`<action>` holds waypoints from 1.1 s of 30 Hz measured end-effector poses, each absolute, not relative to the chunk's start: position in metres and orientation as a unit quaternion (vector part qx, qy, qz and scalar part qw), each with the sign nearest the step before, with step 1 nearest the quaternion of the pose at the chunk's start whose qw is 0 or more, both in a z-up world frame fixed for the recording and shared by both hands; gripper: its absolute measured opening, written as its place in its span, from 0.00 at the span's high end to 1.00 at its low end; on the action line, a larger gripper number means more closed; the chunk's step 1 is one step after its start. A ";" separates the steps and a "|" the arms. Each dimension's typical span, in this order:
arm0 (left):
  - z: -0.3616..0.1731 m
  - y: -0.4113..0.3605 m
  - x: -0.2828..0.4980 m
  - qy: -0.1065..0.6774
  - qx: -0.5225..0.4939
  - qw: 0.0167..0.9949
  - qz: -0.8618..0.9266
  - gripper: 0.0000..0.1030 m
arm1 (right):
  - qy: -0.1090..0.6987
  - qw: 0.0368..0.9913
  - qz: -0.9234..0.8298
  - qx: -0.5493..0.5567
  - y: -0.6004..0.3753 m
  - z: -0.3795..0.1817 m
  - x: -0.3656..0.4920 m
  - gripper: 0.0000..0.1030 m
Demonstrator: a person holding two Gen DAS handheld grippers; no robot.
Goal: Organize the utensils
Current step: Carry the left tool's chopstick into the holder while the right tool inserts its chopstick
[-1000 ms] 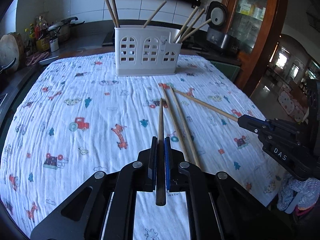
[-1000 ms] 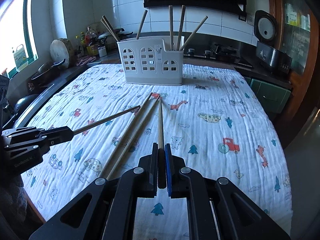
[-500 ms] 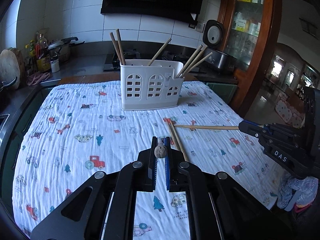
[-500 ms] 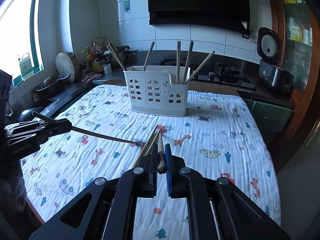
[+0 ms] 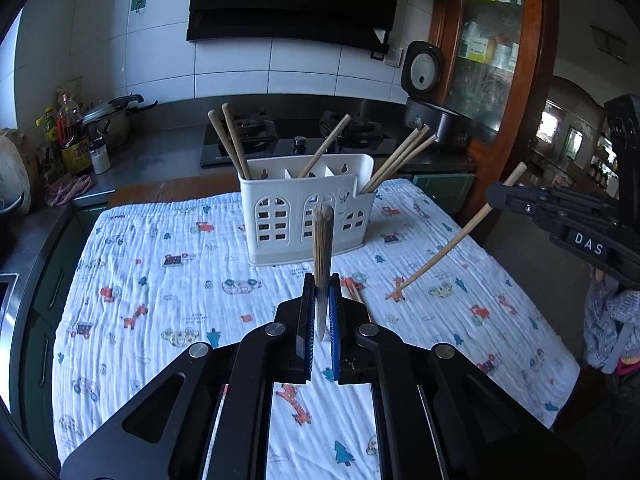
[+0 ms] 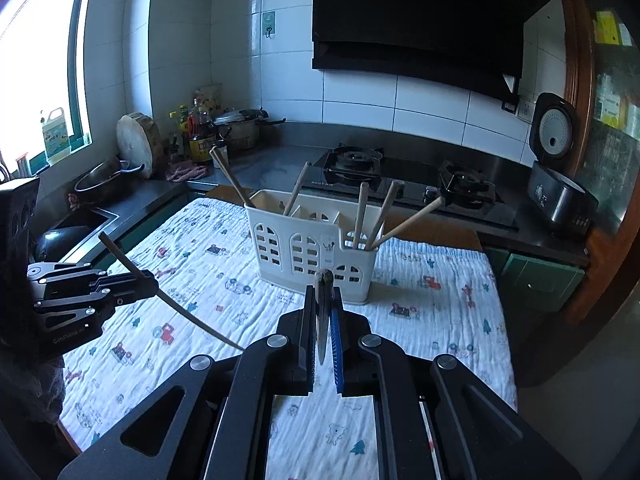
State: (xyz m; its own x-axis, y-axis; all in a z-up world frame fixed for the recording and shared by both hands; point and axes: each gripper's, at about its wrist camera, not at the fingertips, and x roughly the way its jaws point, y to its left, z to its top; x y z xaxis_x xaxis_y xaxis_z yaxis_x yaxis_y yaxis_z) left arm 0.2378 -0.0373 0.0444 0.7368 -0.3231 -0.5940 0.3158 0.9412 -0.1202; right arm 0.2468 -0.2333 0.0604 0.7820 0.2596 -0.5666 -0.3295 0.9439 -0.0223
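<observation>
A white utensil caddy (image 5: 308, 208) (image 6: 312, 248) stands at the far side of the printed tablecloth (image 5: 168, 280), with several chopsticks leaning in its compartments. My left gripper (image 5: 321, 284) is shut on one brown chopstick (image 5: 323, 240), held in the air with its thick end toward the camera. My right gripper (image 6: 323, 292) is shut on another chopstick (image 6: 322, 280) in the same way. Each gripper shows in the other's view: the right gripper (image 5: 494, 194) with its chopstick (image 5: 448, 248) slanting down toward the cloth, the left gripper (image 6: 150, 280) with its dark chopstick (image 6: 188, 312). Two more chopsticks (image 5: 354, 292) lie on the cloth, partly hidden behind my left fingers.
Behind the table runs a steel counter with a gas hob (image 6: 400, 176), a rice cooker (image 6: 560, 196), pots and bottles (image 6: 200, 136) and a sink (image 6: 80, 220) at the left. A wooden cabinet (image 5: 500, 80) stands at the right. The table's edges drop off left and right.
Both grippers have risen, lifting their chopsticks off the cloth. Each chopstick now tilts in the jaws, thick end up, instead of lying along the cloth. The caddy looks lower in both views.
</observation>
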 end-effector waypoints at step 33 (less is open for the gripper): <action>0.121 -0.030 0.385 0.278 -0.018 0.953 -0.118 0.95 | 0.264 0.952 0.139 -0.069 -0.218 0.144 0.372 0.93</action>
State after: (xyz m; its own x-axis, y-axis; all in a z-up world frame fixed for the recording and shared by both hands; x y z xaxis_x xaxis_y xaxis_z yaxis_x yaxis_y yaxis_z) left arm 0.3849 -0.0305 0.1215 0.8181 -0.2344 -0.5251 0.2143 0.9716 -0.0999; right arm 0.3715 -0.2178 0.1441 0.8222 0.2287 -0.5213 -0.3011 0.9519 -0.0573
